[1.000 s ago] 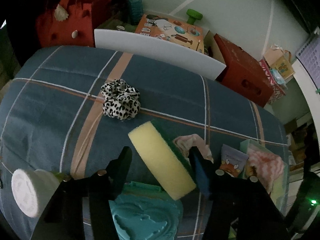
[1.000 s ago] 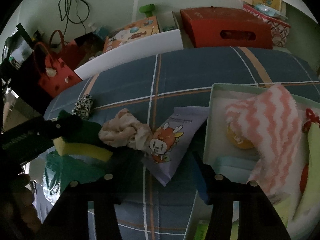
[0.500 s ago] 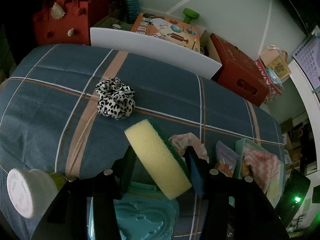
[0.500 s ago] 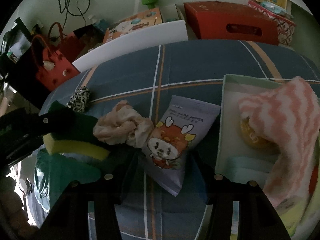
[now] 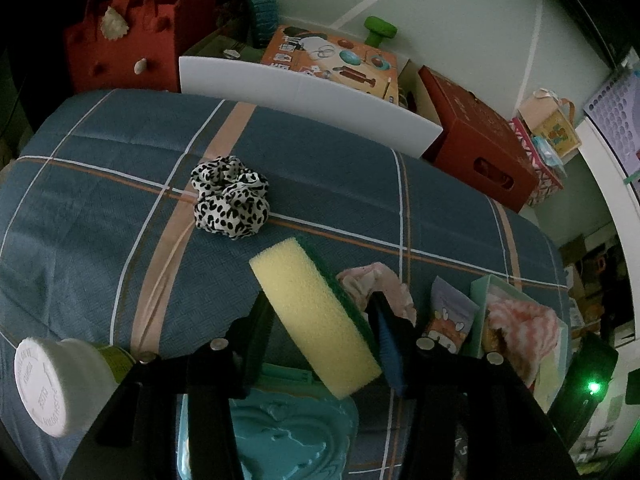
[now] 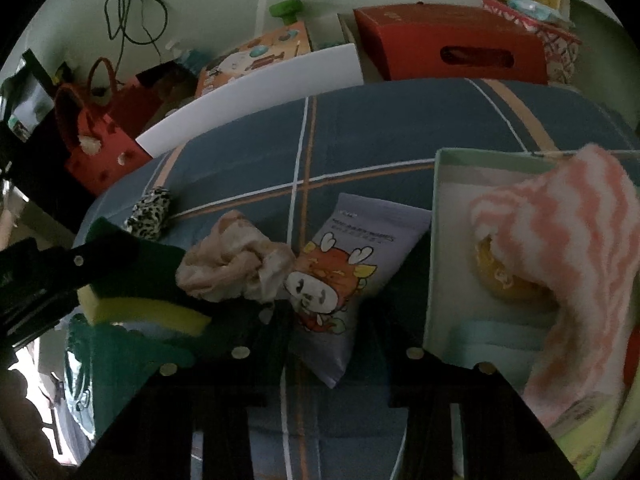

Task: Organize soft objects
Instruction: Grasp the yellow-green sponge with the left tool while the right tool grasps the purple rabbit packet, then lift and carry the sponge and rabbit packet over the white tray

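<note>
Left hand-held gripper (image 5: pixel 320 320): clamped across yellow-green sponge (image 5: pixel 316 316), lifted clear of bed (image 5: pixel 100 208), likely bound for box (image 6: pixel 436 216).
Right hand-held gripper (image 6: pixel 324 316): jaws just closing astride purple pouch (image 6: pixel 352 272); contact unclear.
Spotted scrunchie (image 5: pixel 230 204), pink cloth (image 6: pixel 236 258): loose on plaid bedcover.
Far: red bag (image 5: pixel 132 40), clutter.

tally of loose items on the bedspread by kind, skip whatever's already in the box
Scrunchies: 2, leopard-print scrunchie, pink scrunchie
Sponges: 1, sponge, held between the left tongs
Packets: 1, cartoon packet, between the right tongs
Bottles: 1, white-capped bottle
Teal moulded piece: 1, teal piece
Total: 6
</note>
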Tool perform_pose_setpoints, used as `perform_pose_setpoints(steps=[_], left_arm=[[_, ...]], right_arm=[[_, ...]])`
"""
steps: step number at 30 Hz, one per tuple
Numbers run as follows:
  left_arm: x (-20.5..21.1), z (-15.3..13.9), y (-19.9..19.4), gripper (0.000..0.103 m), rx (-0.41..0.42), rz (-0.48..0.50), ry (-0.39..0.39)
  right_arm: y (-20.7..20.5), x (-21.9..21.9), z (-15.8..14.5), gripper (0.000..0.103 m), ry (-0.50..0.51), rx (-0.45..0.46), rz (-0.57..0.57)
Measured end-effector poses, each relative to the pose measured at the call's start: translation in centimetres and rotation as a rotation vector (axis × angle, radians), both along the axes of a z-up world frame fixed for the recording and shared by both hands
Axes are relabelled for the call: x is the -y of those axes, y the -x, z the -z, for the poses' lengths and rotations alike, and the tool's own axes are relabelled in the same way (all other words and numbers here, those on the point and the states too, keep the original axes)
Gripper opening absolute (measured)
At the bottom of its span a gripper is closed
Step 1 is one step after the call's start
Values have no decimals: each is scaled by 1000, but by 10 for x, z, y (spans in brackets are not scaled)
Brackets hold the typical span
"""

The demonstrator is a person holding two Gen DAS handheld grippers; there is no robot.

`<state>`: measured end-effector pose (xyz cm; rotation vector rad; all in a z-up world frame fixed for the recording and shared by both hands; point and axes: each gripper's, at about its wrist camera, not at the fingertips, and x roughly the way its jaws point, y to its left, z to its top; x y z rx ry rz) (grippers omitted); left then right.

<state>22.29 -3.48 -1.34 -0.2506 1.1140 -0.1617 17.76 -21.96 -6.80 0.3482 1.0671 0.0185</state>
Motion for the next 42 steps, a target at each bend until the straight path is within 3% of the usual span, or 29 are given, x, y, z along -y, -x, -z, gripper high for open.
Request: perform_pose_setpoints(steps=[3, 6, 13, 23, 42], left_arm=[[0, 0, 0, 48, 2, 3, -1], [-1, -1, 0, 46, 5, -1, 0], [-5, -4, 2, 41, 17, -10, 14], [-10, -11, 5, 38, 44, -26, 38], [-22, -75, 35, 37, 232, -22, 104]], right_arm=[[0, -1, -1, 35, 8, 5, -4], [2, 0, -4, 25, 8, 19, -8], [5, 2, -12, 19, 5, 41, -4], [15, 4, -40, 18, 12, 122, 1], [46, 4, -101, 17, 38, 289, 8]])
